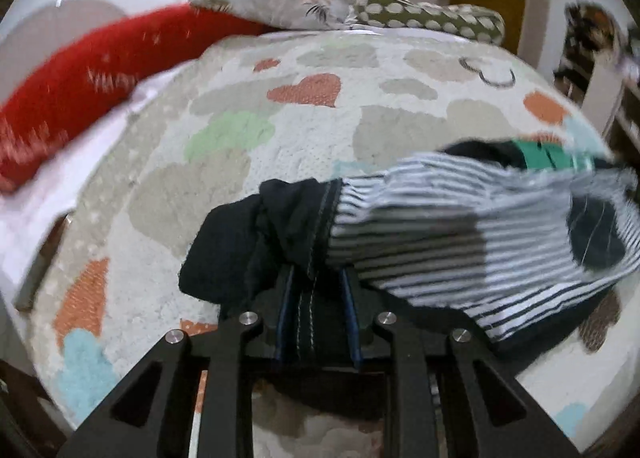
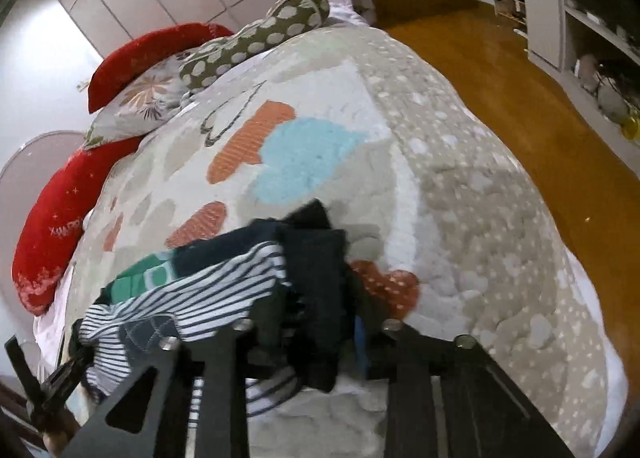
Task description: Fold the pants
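Observation:
The pants (image 1: pixel 432 242) are dark navy with a black-and-white striped lining and a green patch; they hang bunched above the bed. My left gripper (image 1: pixel 318 298) is shut on a dark stitched edge of the pants. In the right wrist view the pants (image 2: pixel 224 278) stretch to the left, and my right gripper (image 2: pixel 320 322) is shut on a dark fold of them. The left gripper's frame (image 2: pixel 36 386) shows at the lower left of that view.
The bed has a cream cover with coloured hearts (image 1: pixel 304 90) (image 2: pixel 304 162). Red cushions (image 1: pixel 80 86), a floral pillow (image 1: pixel 288 6) and a dotted bolster (image 2: pixel 256 42) lie at the head. A wooden floor (image 2: pixel 520 106) and white shelves (image 2: pixel 560 18) are to the right.

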Action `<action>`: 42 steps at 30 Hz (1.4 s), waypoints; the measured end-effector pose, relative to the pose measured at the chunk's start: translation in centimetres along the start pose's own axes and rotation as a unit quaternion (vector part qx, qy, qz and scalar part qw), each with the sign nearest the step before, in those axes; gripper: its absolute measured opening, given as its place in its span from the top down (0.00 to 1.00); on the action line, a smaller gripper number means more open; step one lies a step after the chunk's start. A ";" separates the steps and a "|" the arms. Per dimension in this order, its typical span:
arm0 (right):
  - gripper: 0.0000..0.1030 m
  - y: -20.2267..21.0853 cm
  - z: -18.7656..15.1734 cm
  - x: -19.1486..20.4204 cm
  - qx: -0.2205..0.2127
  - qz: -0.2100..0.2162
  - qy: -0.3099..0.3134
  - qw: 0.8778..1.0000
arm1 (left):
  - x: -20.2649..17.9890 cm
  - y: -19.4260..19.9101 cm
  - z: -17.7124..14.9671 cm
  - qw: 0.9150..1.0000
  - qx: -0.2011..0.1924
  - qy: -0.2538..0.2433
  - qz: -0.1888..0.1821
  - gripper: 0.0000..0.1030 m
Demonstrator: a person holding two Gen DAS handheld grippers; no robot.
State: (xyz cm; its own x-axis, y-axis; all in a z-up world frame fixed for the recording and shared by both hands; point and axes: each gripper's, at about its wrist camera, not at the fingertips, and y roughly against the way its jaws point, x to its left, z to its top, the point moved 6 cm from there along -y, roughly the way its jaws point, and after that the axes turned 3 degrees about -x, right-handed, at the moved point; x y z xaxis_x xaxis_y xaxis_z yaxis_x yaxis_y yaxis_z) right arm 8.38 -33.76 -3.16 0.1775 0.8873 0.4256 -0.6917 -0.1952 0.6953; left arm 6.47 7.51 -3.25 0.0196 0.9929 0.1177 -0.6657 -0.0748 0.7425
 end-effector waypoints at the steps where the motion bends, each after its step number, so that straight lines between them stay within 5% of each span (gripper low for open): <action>1: 0.55 0.3 0.1 -0.2 -0.004 -0.003 -0.003 1.000 | -0.2 0.5 -0.2 1.000 0.002 -0.010 -0.004 0.77; 2: 0.46 0.7 0.1 -0.4 -0.010 -0.014 -0.006 1.000 | -0.1 0.9 -0.2 1.000 0.005 -0.011 -0.012 0.75; 7: 0.43 5.0 0.7 -1.2 -0.064 -0.028 -0.001 0.998 | 0.0 5.4 0.8 0.997 0.000 0.009 -0.080 0.73; 9: 0.43 6.4 0.4 -1.5 -0.079 -0.019 -0.005 0.997 | -1.1 6.9 1.8 0.995 -0.014 -0.004 -0.101 0.60; 12: 0.43 7.1 -0.5 -1.8 -0.078 0.004 -0.027 0.997 | -4.8 8.8 4.2 0.988 -0.030 -0.042 -0.148 0.41; 17: 0.43 6.3 -2.5 -1.5 -0.058 0.032 -0.041 0.997 | -12.4 8.6 7.6 0.971 -0.001 -0.099 -0.217 0.38; 28: 0.42 3.6 -3.7 -0.3 -0.029 0.066 -0.053 0.996 | -27.2 1.5 11.9 0.932 0.124 -0.115 -0.321 0.38; 40: 0.42 1.3 -2.7 0.7 -0.036 0.060 -0.045 0.997 | -36.1 -2.2 11.1 0.897 0.185 -0.199 -0.349 0.38; 41: 0.42 1.3 -2.6 0.8 -0.042 0.060 -0.046 0.996 | -36.4 -2.1 10.9 0.895 0.184 -0.204 -0.352 0.49; 42: 0.42 1.3 -2.6 0.8 -0.045 0.061 -0.044 0.996 | -36.4 -2.0 10.8 0.895 0.180 -0.206 -0.353 0.73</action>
State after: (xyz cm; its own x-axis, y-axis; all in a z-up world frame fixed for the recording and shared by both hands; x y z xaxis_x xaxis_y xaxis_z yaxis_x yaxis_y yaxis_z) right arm 5.85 -32.20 -3.42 0.1466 0.8180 0.5562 -0.7711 -0.2577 0.5822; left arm 15.12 -29.49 -1.91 0.6629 0.6913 -0.2875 -0.0965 0.4596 0.8828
